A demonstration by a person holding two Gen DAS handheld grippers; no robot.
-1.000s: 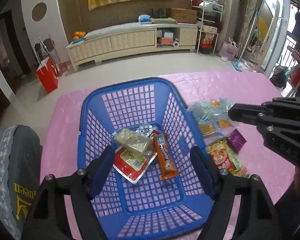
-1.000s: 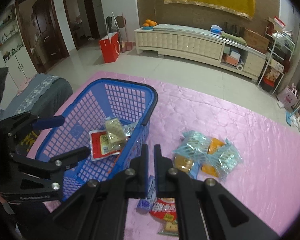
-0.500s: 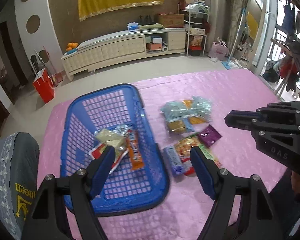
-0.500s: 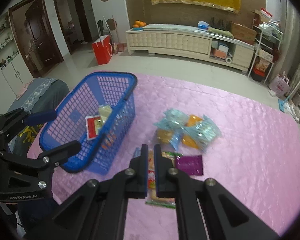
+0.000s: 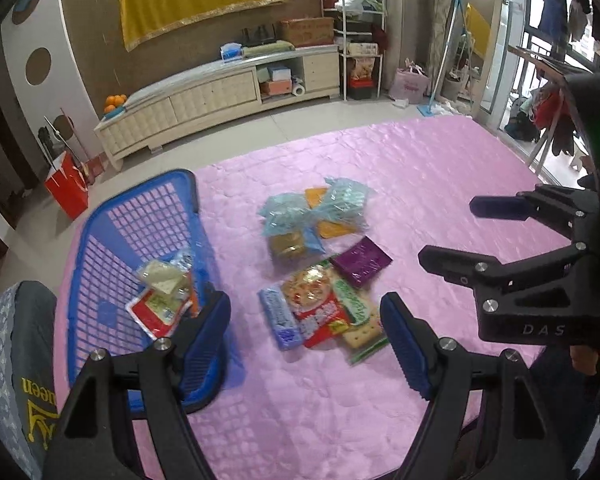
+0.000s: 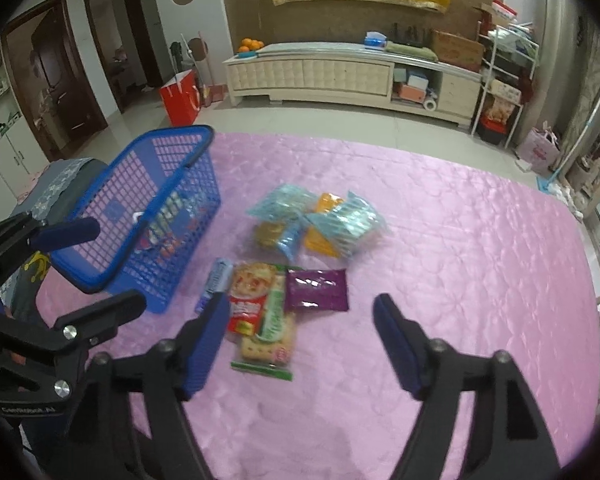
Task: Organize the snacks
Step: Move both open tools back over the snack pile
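Here, on the pink tablecloth: a blue basket at the left edge, a few packets already lying inside it, among them a red-and-white one and a pale cracker pack. Just right of the basket, loose on the cloth, two clusters of snacks. Farther one — light-blue wrapped packets heaped over an orange one. Nearer one — a purple packet, a red noodle-style packet, a small blue-grey bar touching its left side, and a green-edged cracker pack overlapping its lower end.

Left gripper hovering above the near cluster, jaws spread wide, nothing between the pads; left pad over the basket's near corner in its own view. Right gripper to the right of it, jaws just swung apart from fully closed, now wide and empty, framing the cracker pack and purple packet from above. No contact visible with any snack. Behind the table, a long cream cabinet and a red bag on the floor.
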